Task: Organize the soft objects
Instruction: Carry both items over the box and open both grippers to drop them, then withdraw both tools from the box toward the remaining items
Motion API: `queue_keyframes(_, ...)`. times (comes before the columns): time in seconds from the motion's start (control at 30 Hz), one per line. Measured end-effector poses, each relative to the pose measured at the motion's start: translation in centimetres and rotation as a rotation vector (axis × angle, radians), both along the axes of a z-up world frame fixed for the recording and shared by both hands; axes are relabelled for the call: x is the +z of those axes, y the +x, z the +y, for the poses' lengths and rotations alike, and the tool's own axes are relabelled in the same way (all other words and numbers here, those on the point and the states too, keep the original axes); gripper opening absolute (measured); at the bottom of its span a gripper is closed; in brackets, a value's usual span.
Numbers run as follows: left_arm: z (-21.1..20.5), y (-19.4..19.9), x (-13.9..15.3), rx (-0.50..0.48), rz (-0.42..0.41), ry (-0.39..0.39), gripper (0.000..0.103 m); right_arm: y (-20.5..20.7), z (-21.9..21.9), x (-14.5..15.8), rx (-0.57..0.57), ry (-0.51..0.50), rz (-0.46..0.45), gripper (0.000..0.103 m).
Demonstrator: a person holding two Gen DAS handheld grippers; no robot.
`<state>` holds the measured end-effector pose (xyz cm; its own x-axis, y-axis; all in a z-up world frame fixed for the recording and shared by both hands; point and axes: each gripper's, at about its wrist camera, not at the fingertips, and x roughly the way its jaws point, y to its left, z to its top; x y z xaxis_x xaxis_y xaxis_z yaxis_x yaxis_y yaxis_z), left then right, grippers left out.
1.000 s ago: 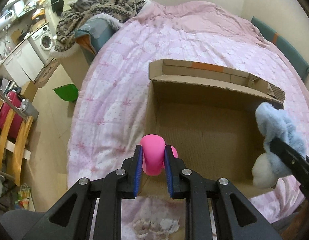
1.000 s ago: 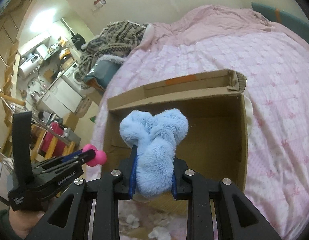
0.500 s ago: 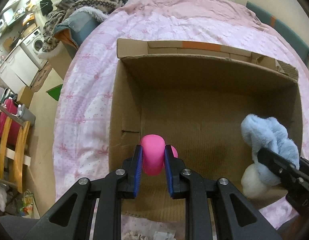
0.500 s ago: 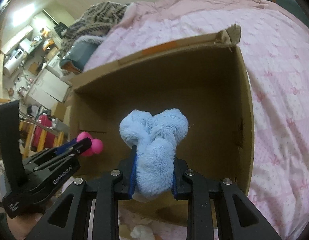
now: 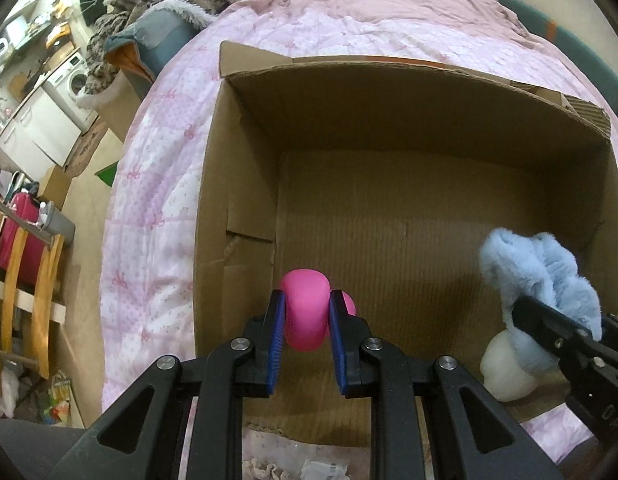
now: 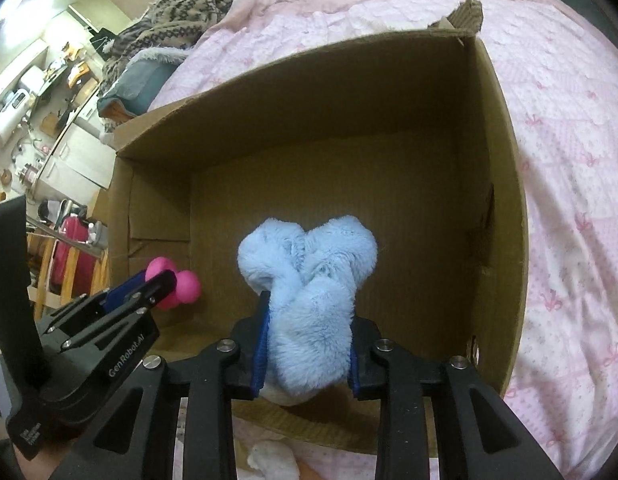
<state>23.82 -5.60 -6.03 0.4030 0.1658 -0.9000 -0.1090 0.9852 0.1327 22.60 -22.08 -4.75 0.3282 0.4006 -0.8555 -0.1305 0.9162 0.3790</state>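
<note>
Left gripper [image 5: 307,320] pinches our pink squishy toy [image 5: 305,312]; right gripper [image 6: 307,344], jaws just easing apart, cradles the blue plush [image 6: 309,280]. Both hang inside the cardboard box [image 5: 245,184]. We should release low, well apart.

Both toys now lower, inside the cardboard box [image 5: 237,184]; right fingers [image 6: 261,344] slackening.

Pink toy [image 5: 305,316] and fluffy blue toy [image 6: 309,300] held inside cardboard box [image 5: 245,184].

Matt corrugated cardboard box [image 5: 245,184], fluffy blue plush toy [image 6: 309,304], smooth pink toy [image 5: 305,316], quilted cotton bedspread [image 5: 161,200]
</note>
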Motion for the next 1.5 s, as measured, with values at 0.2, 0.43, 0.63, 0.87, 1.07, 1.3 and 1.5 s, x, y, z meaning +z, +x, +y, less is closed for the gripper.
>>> queue_keyframes(0.2,0.5,-0.1,-0.2,0.008,0.01,-0.018,0.019,0.1,0.2,0.2,0.002,-0.004,-0.006,0.033)
queue_keyframes(0.43,0.9,0.2,-0.3,0.02,0.028,-0.028,0.019,0.0,0.2,0.4,0.006,-0.008,-0.011,0.034)
queue_keyframes(0.63,0.8,0.2,0.0,0.024,0.02,-0.026,0.02,-0.1,0.4,0.7,0.016,-0.01,-0.024,0.041)
queue_keyframes(0.87,0.7,0.2,-0.1,0.025,0.029,-0.024,0.02,0.0,0.3,0.8,0.009,0.001,-0.029,0.046)
queue_keyframes(1.07,0.9,0.1,0.3,0.036,0.016,-0.033,0.039,-0.1,0.1,1.0,0.008,0.017,-0.031,0.051)
queue_keyframes(1.3,0.6,0.0,1.1,0.028,-0.007,-0.021,0.056,-0.3,-0.4,2.0,-0.01,0.041,-0.075,0.072)
queue_keyframes(1.5,0.5,-0.5,1.8,0.016,-0.025,-0.014,0.063,-0.4,-0.7,2.5,-0.02,0.06,-0.092,0.081)
